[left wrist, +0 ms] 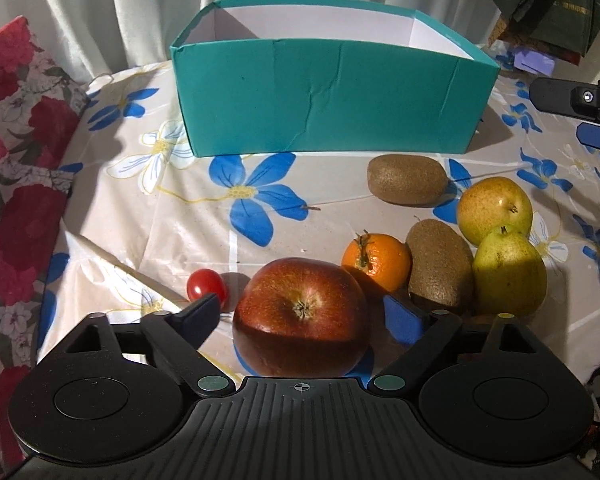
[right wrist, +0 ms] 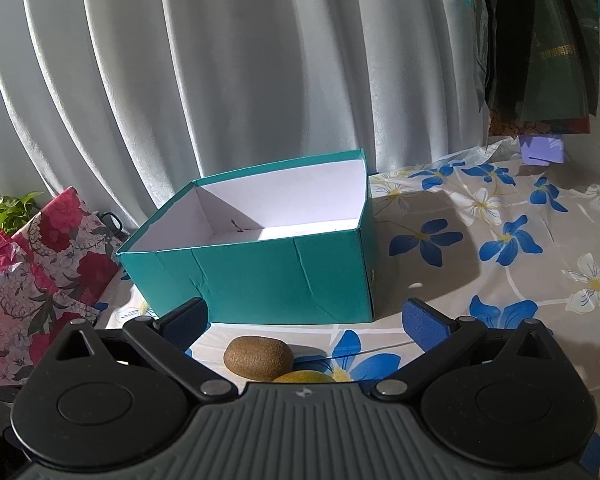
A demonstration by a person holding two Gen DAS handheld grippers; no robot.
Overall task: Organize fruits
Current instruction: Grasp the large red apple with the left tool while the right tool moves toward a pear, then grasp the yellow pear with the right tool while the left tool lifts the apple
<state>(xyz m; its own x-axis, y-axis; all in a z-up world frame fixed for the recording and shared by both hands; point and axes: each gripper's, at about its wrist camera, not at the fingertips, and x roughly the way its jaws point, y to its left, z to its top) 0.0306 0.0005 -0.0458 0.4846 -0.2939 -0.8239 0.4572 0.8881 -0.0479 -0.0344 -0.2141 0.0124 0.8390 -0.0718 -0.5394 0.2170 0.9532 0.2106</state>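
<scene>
In the left wrist view a red apple [left wrist: 302, 316] sits between the open jaws of my left gripper [left wrist: 304, 312], with small gaps on both sides. A cherry tomato [left wrist: 206, 285], a mandarin [left wrist: 376, 260], two kiwis [left wrist: 406, 179] [left wrist: 440, 266] and two pears [left wrist: 494, 208] [left wrist: 508, 276] lie on the flowered tablecloth. The teal box [left wrist: 324, 96] stands behind, empty. My right gripper [right wrist: 308, 318] is open and empty, above a kiwi [right wrist: 258, 358] and a pear [right wrist: 304, 378], facing the box [right wrist: 260, 276].
A red floral bag [left wrist: 16, 184] stands at the table's left edge. A white curtain [right wrist: 220, 80] hangs behind the box. Dark bags [right wrist: 540, 40] hang at the back right. The right gripper's fingers [left wrist: 556, 96] show at the right edge of the left view.
</scene>
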